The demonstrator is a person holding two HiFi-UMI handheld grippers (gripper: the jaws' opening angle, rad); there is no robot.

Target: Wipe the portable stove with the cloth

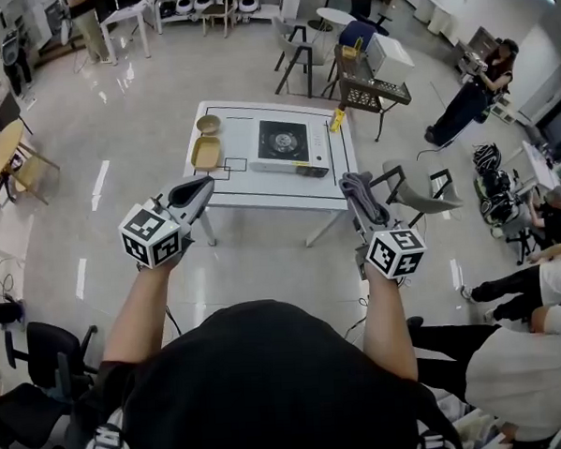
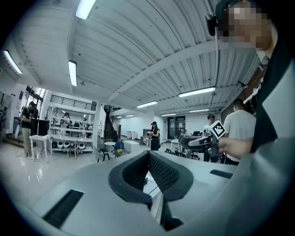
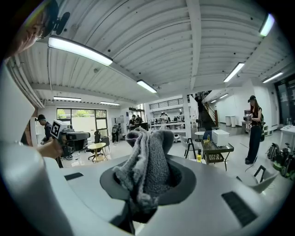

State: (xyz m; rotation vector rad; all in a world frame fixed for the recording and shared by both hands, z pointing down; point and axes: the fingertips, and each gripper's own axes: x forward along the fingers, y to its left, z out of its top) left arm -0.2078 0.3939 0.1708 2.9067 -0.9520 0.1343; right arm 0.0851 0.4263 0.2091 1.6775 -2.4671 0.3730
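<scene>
Standing well back from the white bench [image 1: 279,193], the person holds both grippers out front, roughly level. The right gripper [image 1: 356,198] is clamped on the grey cloth [image 3: 147,156], which bunches up out of its jaws. The left gripper [image 2: 148,154] has its jaws pressed together w/ nothing between. The portable stove [image 1: 286,143] sits on the bench, right of centre, well apart from the cloth. A tan bowl [image 1: 208,124] & yellow tray [image 1: 205,153] lie at the bench's left end; a yellow bottle [image 1: 336,120] stands near the stove's far right corner.
</scene>
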